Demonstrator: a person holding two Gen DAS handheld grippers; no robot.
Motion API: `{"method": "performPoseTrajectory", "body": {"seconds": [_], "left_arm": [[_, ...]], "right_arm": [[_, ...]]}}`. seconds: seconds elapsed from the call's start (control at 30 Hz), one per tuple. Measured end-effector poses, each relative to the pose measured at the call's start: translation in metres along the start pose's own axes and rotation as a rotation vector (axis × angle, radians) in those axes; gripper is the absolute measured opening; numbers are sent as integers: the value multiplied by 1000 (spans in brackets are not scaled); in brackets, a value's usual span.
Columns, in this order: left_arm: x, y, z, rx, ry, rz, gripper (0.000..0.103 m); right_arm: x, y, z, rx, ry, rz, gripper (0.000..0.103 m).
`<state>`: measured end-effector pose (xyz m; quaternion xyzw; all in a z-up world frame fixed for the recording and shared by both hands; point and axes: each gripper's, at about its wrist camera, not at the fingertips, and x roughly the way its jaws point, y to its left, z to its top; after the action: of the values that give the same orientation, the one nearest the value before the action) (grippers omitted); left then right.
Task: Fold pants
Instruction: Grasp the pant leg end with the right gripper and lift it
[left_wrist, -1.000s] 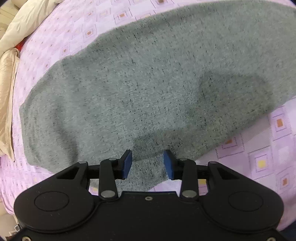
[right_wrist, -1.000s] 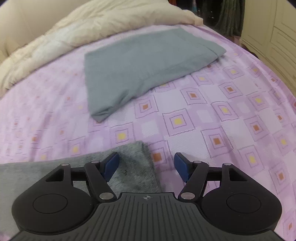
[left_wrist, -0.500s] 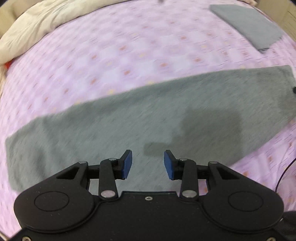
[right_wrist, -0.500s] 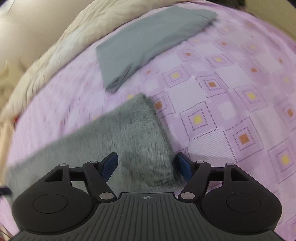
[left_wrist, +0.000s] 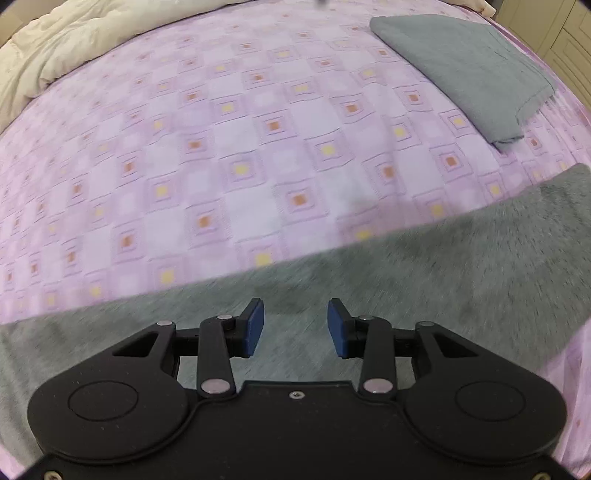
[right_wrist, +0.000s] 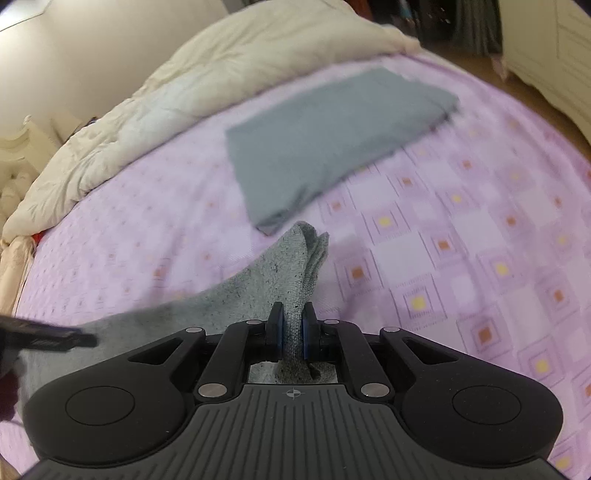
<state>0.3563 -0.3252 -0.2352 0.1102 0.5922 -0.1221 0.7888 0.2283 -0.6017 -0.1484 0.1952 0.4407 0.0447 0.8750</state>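
Right now our right gripper (right_wrist: 292, 330) is pinching one end of the pants (right_wrist: 280, 273), its blue pads pressed against a bunched ridge of cloth that stands up between them and juts forward past the tips. Our left gripper (left_wrist: 295, 328) is spread wide with nothing between its pads, hovering over the middle of the garment.

To do this step well, we judge the pinched end should be lifted just enough to clear the bed (left_wrist: 229, 155) and carried straight along the length of the garment toward its far end, so the fold falls square. Our free left gripper could take hold of the same end at its other corner, or press the cloth down at the intended crease; either would keep the fabric from dragging or twisting. The grip looks to catch several layers, so a steady pull should not shed one.

The pants (left_wrist: 461, 266) are a heathered grey knit flecked with dark specks, soft and fairly thick, lying as a long flat band along the near edge of the bed, already narrowed lengthwise by our reading.

Farther out, a folded blue-grey cloth (right_wrist: 332, 136) lies toward the far right corner of the lilac patterned sheet, near the pinched end but apart from it, and a cream duvet (right_wrist: 207, 74) is heaped along the far edge.
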Motion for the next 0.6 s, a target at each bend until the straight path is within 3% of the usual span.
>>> {"method": "performPoseTrajectory", "body": {"seconds": [0.27, 0.43, 0.6], "left_arm": [[39, -29, 12, 73, 68, 22, 45], [20, -27, 7, 50, 29, 39, 44], [-15, -28, -39, 45, 10, -28, 44]], "right_arm": [[-13, 8, 3, 14, -28, 14, 9], [-19, 16, 2, 16, -47, 20, 9], [-24, 25, 1, 8, -57, 21, 9]]}}
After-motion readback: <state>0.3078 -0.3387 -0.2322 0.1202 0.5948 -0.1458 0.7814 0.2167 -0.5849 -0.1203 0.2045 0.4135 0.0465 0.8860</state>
